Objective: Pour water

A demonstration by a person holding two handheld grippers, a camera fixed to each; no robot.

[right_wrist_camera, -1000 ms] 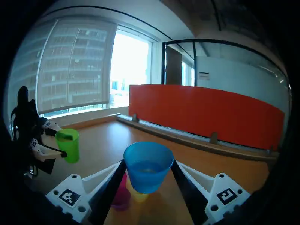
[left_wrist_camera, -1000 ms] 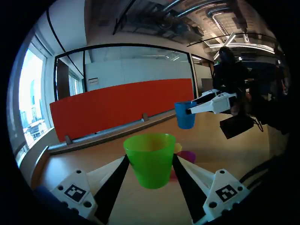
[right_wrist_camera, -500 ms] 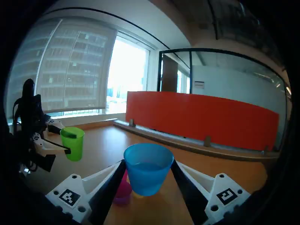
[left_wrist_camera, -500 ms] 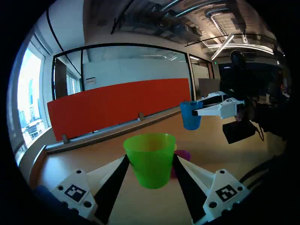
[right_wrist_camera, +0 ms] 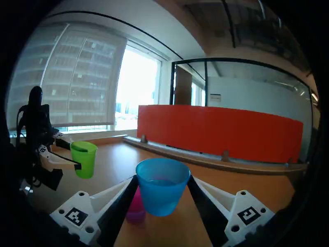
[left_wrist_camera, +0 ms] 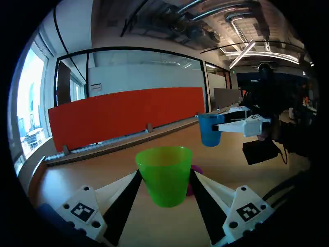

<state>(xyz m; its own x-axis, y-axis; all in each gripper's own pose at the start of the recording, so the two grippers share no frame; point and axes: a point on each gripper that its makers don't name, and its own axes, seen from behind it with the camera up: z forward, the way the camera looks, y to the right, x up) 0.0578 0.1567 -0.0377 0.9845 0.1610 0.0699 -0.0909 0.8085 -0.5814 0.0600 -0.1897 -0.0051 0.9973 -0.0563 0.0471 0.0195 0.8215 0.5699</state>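
My left gripper (left_wrist_camera: 165, 177) is shut on a green cup (left_wrist_camera: 165, 175), held upright above the wooden table (left_wrist_camera: 123, 164). My right gripper (right_wrist_camera: 163, 187) is shut on a blue cup (right_wrist_camera: 162, 191) with water in it, also upright. In the left gripper view the blue cup (left_wrist_camera: 210, 129) hangs to the right, clamped by the right gripper (left_wrist_camera: 214, 127). In the right gripper view the green cup (right_wrist_camera: 84, 159) hangs at the left in the left gripper (right_wrist_camera: 78, 160). A magenta cup (right_wrist_camera: 136, 209) stands on the table below, and it peeks out beside the green cup (left_wrist_camera: 193, 181) in the left gripper view.
An orange partition (left_wrist_camera: 123, 113) runs along the table's far edge, in front of a glass wall. Large windows (right_wrist_camera: 135, 88) stand at the side. The person's dark sleeve (left_wrist_camera: 288, 136) shows behind the right gripper.
Both views have tilted and swung slightly; the blue cup has drifted right in the left gripper view, and the green cup right in the right gripper view. The yellow cup has slipped behind the held cups.
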